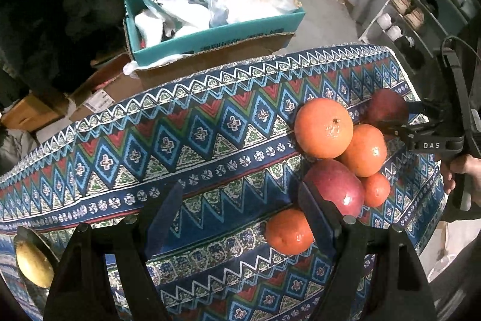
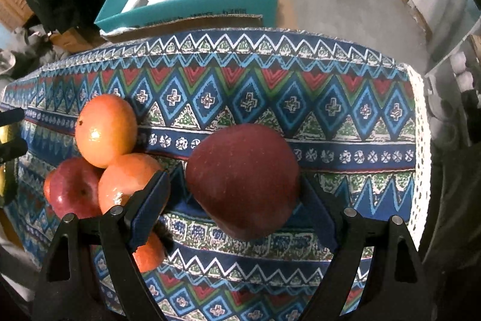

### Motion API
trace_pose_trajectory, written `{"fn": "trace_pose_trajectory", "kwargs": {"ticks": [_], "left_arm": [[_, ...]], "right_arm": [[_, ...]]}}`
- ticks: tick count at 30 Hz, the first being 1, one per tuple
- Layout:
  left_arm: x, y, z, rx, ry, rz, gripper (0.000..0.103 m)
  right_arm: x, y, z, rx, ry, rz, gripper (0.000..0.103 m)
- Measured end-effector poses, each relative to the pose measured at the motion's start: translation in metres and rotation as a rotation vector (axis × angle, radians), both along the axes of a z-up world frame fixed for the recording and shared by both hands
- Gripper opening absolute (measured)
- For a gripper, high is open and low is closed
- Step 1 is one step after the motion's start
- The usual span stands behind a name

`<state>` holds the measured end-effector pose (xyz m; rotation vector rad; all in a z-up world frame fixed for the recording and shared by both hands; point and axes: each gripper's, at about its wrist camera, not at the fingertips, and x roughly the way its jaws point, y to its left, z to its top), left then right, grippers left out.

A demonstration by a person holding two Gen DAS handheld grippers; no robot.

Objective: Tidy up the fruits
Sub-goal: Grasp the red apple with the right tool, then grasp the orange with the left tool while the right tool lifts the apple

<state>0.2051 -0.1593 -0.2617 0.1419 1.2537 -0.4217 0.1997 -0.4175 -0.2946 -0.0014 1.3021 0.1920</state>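
Note:
Fruits lie in a cluster on a patterned cloth (image 1: 210,125): a big orange (image 1: 323,127), a second orange (image 1: 365,149), a red apple (image 1: 335,188), a small orange (image 1: 375,190) and another orange (image 1: 288,230) by my left gripper's right finger. My left gripper (image 1: 240,218) is open and empty, over bare cloth left of the cluster. My right gripper (image 2: 237,200) is open with its jaws around a dark red apple (image 2: 243,179); the left pad stands apart from it. That apple also shows in the left wrist view (image 1: 387,107). The cluster lies left of it (image 2: 105,130).
A gold plate or bowl (image 1: 33,260) sits at the cloth's left edge. Behind the table a teal box (image 1: 210,38) holds bags. A shoe rack (image 1: 421,5) stands at the right. The cloth's far edge (image 2: 240,33) is close.

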Motion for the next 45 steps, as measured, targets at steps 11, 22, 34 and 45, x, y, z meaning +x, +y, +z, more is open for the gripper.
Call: {"fn": "trace_pose_trajectory", "kwargs": {"ticks": [11, 22, 34, 45], "left_arm": [[-0.010, -0.003, -0.009, -0.023, 0.010, -0.066, 0.081], [-0.040, -0.018, -0.023, -0.025, 0.030, -0.196, 0.081], [-0.051, -0.027, -0.048, -0.009, 0.057, -0.216, 0.081], [-0.056, -0.035, -0.057, -0.010, 0.037, -0.255, 0.050]], "right_arm": [[-0.001, -0.001, -0.004, -0.014, -0.027, -0.035, 0.074], [-0.029, 0.009, 0.037, 0.053, -0.112, -0.067, 0.074], [-0.068, 0.026, 0.058, 0.120, -0.139, -0.076, 0.074], [-0.077, 0.038, 0.058, 0.139, -0.144, -0.062, 0.074]]}}
